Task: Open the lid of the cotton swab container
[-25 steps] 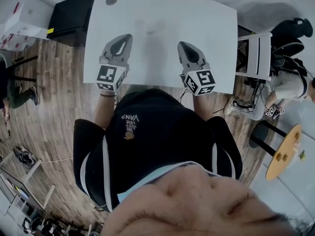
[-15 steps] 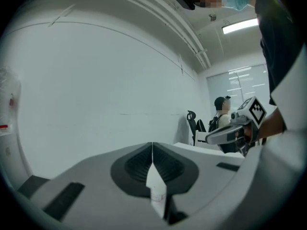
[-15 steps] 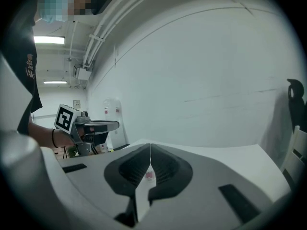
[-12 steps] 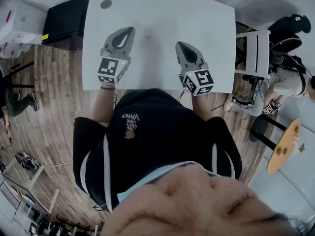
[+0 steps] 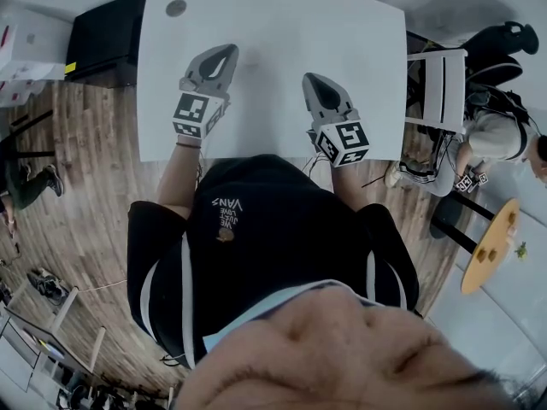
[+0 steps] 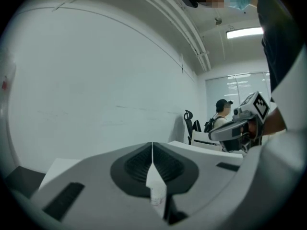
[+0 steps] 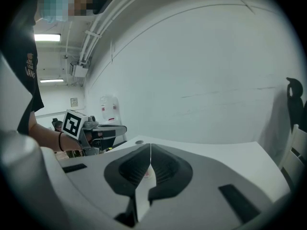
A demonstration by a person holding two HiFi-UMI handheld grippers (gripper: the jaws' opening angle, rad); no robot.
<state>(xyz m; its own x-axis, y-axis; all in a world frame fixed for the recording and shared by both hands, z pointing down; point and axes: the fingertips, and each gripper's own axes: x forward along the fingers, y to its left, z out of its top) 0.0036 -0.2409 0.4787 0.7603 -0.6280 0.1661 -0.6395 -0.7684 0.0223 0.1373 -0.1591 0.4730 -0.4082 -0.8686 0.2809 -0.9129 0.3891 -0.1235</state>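
Observation:
No cotton swab container shows in any view. My left gripper [image 5: 227, 52] hovers over the left half of the white table [image 5: 282, 24], jaws shut with nothing between them; its own view shows the pads meeting along a thin seam [image 6: 152, 147]. Over the table's near right part my right gripper [image 5: 308, 81] is likewise shut and holds nothing [image 7: 150, 148]. Each gripper sees the other: the right gripper [image 6: 239, 126] shows at the right of the left gripper view, and the left gripper [image 7: 103, 128] at the left of the right gripper view.
A small round dark disc [image 5: 176, 8] sits in the table's far left corner. A black box [image 5: 107, 37] stands left of the table, a white chair [image 5: 444, 88] to its right. A seated person [image 5: 496, 143] is at the right, beside a round yellow stool [image 5: 489, 254].
My left gripper has slid farther out over the table, away from the near edge. The right gripper has hardly shifted. Both stay shut.

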